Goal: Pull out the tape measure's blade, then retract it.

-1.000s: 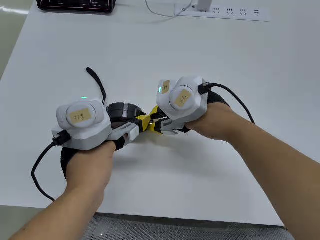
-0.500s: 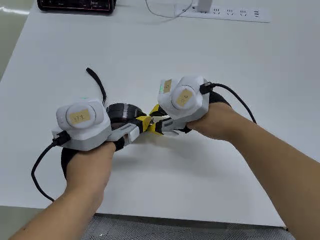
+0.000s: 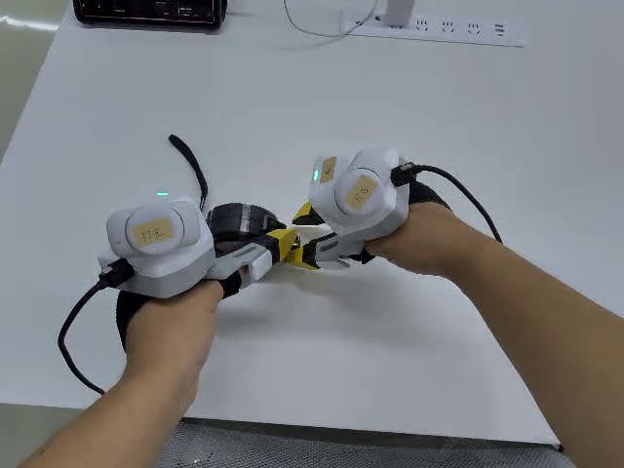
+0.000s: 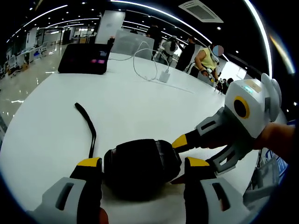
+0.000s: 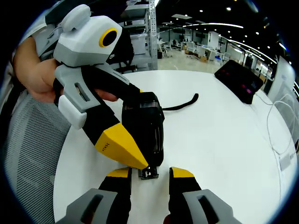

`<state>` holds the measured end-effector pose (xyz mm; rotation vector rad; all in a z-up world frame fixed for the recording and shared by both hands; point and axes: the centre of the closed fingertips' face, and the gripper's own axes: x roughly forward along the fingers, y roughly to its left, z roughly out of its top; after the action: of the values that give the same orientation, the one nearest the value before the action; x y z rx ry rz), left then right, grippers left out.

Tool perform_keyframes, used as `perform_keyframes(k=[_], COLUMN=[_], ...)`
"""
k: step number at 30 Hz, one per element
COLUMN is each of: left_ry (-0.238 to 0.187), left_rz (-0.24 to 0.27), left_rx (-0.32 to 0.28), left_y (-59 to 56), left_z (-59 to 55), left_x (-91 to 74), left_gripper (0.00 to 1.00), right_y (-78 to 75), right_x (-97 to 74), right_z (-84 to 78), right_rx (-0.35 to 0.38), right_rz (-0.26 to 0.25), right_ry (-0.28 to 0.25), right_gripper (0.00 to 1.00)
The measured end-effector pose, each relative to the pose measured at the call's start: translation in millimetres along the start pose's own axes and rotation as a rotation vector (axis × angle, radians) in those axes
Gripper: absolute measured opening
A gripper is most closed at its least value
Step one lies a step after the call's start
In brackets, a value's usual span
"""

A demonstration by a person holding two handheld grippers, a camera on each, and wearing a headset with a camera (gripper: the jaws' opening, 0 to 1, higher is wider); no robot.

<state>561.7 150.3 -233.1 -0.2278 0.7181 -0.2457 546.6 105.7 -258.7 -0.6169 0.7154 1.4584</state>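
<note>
A black tape measure [image 4: 140, 164] lies on the white table [image 3: 292, 107], with my left gripper [image 4: 142, 163] shut on its round case, one yellow-tipped jaw on each side. Its black wrist strap [image 4: 88, 128] trails away over the table. In the head view the case [image 3: 239, 219] sits between both grippers. My right gripper [image 5: 150, 175] stands open at the case's mouth. The small metal blade hook [image 5: 148, 173] lies in the gap between its jaws, which do not touch it. The left gripper's yellow fingertip [image 5: 120, 147] rests against the case [image 5: 145, 123].
A white power strip [image 3: 439, 21] and a white cable [image 3: 322, 24] lie at the table's far edge, beside a dark device [image 3: 146, 10] at the far left. The table's near edge [image 3: 341, 417] runs just below my arms, above a mesh chair seat.
Both grippers have shifted only slightly. The left one still holds the tape measure, and the right one stays at the blade's tip.
</note>
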Motion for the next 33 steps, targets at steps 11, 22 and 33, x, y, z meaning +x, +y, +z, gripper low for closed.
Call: perform_keyframes(k=[11, 22, 33], left_ry=[-0.006, -0.026, -0.026], left_rz=[-0.045, -0.052, -0.081], left_rx=[0.063, 0.155, 0.210], left_y=[-7.7, -7.1, -6.9], left_z=[2.3, 12.1, 13.6], left_x=[-4.9, -14.4, -26.4], left_gripper=[0.74, 0.79, 0.82], right_y=[-0.7, 0.2, 5.6], right_x=[-10.9, -25.6, -40.5], right_z=[-2.3, -5.4, -13.8], right_rx=[0.030, 0.034, 0.096], right_rz=[-0.024, -0.058, -0.074], right_ry=[0.003, -0.002, -0.029], right_gripper=[0.39, 0.42, 0.44])
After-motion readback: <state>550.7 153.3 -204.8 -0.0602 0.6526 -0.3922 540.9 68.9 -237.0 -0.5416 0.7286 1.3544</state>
